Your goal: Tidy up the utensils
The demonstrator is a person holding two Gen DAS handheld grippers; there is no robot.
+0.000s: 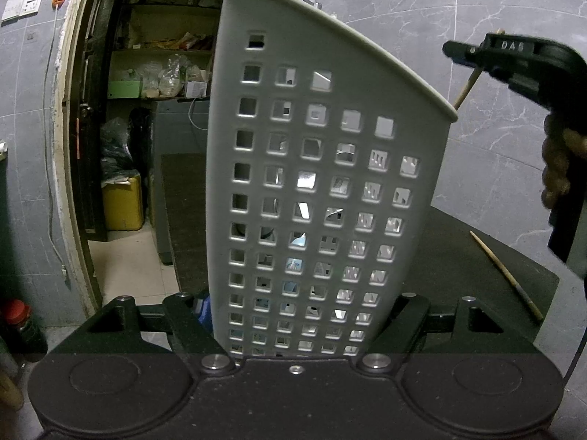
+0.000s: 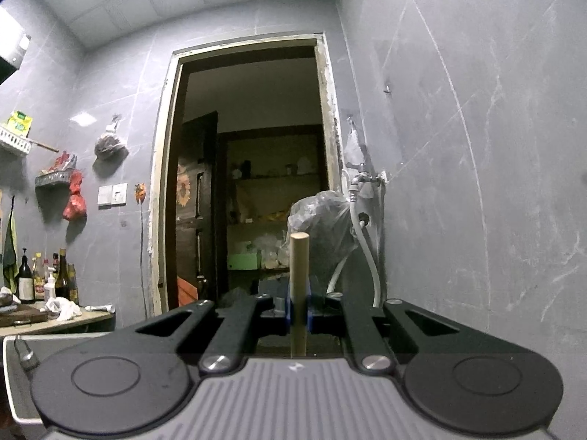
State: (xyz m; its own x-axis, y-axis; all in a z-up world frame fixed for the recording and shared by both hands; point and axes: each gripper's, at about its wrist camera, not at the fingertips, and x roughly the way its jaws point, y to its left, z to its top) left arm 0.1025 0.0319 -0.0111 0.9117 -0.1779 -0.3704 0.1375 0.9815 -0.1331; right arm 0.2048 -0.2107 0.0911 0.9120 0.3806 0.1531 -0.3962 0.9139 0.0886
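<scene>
Item: pale grey perforated plastic utensil holder (image 1: 323, 168), standing between the fingers of your left gripper (image 1: 293, 330), which look closed against its base; metal cutlery glints through the square holes, so part of the sorting looks done. Item: round pale wooden chopstick (image 2: 299, 286), pinched upright in your right gripper (image 2: 299, 315), raised beside the holder's rim, not yet dropped in. Item: second thin wooden chopstick (image 1: 506, 275), lying near the right edge of the dark bench (image 1: 458, 256), still to collect. Obstruction: the holder's tall sloped wall.
</scene>
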